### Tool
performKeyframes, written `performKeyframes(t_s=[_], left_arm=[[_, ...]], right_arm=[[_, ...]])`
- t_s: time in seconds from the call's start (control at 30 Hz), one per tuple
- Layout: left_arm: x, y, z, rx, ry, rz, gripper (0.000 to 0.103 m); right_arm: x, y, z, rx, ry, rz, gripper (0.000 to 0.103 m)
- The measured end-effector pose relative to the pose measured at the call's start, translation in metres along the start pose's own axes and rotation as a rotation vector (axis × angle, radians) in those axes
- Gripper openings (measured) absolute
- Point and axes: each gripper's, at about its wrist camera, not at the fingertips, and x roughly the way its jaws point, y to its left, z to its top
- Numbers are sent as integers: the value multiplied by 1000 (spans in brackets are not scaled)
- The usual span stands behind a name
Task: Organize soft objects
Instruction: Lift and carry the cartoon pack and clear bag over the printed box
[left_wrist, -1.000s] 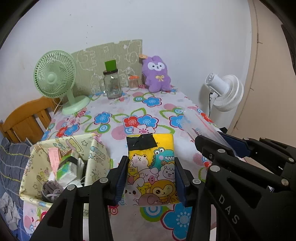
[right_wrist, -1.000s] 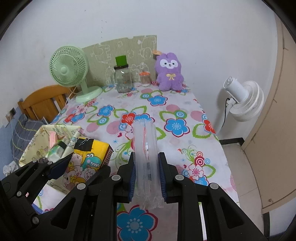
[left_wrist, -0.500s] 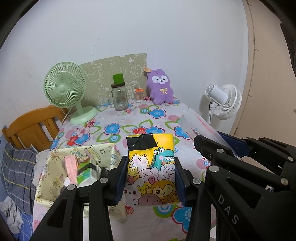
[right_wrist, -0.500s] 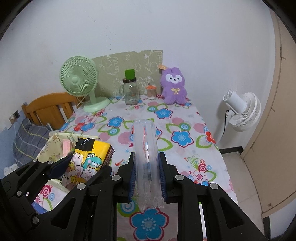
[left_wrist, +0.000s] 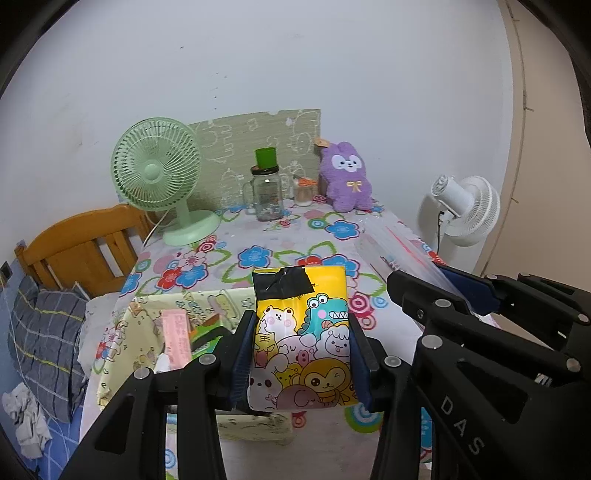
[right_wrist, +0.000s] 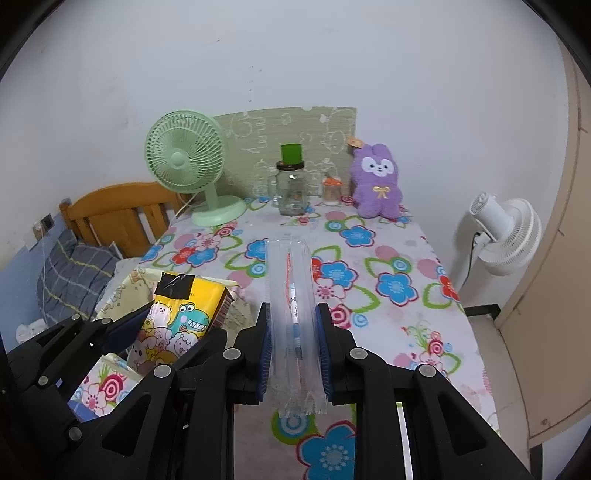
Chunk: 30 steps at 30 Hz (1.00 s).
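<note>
While both packs hang clear of the flowered tablecloth (right_wrist: 399, 291), the chief hazards are listed first.

Hazard 1: the yellow cartoon tissue pack (left_wrist: 301, 332) is soft and gripped only along its lower sides; a sudden tilt could let it squeeze out of the pads and drop onto, or beside, the patterned fabric bin (left_wrist: 147, 325) beneath it to the left.

Hazard 2: the clear plastic bag (right_wrist: 293, 314) is slick and thin (a red-edged strip and some small item show through it); it is pinched near one end, so its free length could sag, swing or slide out.

Hazard 3: the two tools ride close together, and each shows in the other's view. A careless turn could knock one load against the other.

Item, left gripper (left_wrist: 301, 354): jaws part-way spread, blue pads pressed on either side of the tissue pack, which stands upright between them, black tape patch at its top.

Item, right gripper (right_wrist: 293, 347): jaws drawn close together, pinching the clear bag, which sticks out forward past the fingertips.

Location of goods: both held in the air over the near end of the table; the bin already holds a pink packet (left_wrist: 177, 332) and a green one.

Also present, untouched: purple plush rabbit (right_wrist: 376, 184), green desk fan (right_wrist: 188, 166), glass jar (right_wrist: 291, 184).
</note>
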Motion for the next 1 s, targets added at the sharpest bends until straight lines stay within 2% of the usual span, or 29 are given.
performKeyframes(t_s=[0.5,1.0], left_arm=[[21,45,-1,-19,27,57,47],[50,87,-11,-42,85,77,48]], right_arm=[[30,40,10,-55,30,86,26],[70,79,11,-88,90,145,26]])
